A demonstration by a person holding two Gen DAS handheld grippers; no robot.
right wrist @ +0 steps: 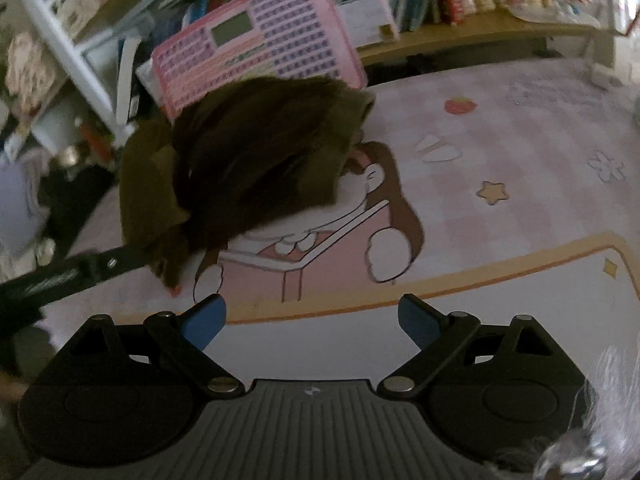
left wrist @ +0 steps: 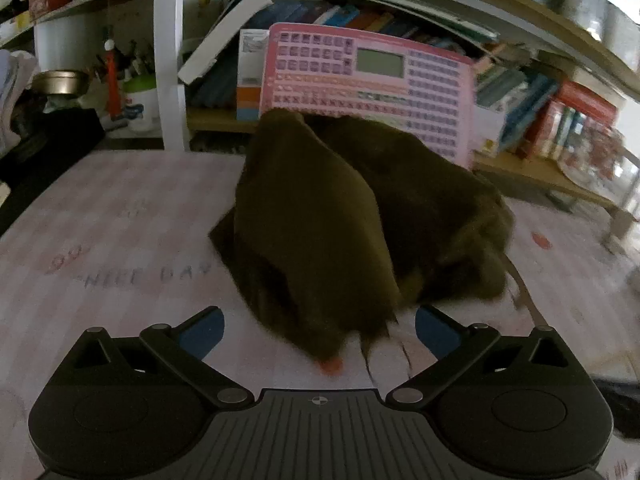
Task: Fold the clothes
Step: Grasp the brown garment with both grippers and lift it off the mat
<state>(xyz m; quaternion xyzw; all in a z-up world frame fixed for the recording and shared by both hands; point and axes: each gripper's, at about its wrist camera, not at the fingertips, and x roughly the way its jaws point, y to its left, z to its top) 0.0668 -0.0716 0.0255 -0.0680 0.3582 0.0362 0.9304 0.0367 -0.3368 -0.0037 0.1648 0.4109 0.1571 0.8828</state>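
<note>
A dark olive-brown garment (left wrist: 340, 216) lies bunched in a heap on a pink cartoon-printed mat (left wrist: 112, 240). In the left wrist view its near corner reaches down between my left gripper's (left wrist: 320, 330) blue-padded fingers (left wrist: 204, 330), which stand wide open and hold nothing. In the right wrist view the garment (right wrist: 248, 160) lies ahead and to the left on the mat (right wrist: 500, 216). My right gripper (right wrist: 312, 320) is wide open and empty, well short of the cloth. The left gripper's black body (right wrist: 60, 276) shows at the left edge there.
A pink toy keyboard board (left wrist: 368, 88) leans against a bookshelf (left wrist: 540, 112) right behind the garment. A white shelf post (left wrist: 170, 56) and cluttered items (left wrist: 64, 84) stand at the left. Bare mat lies to the right of the garment in the right wrist view.
</note>
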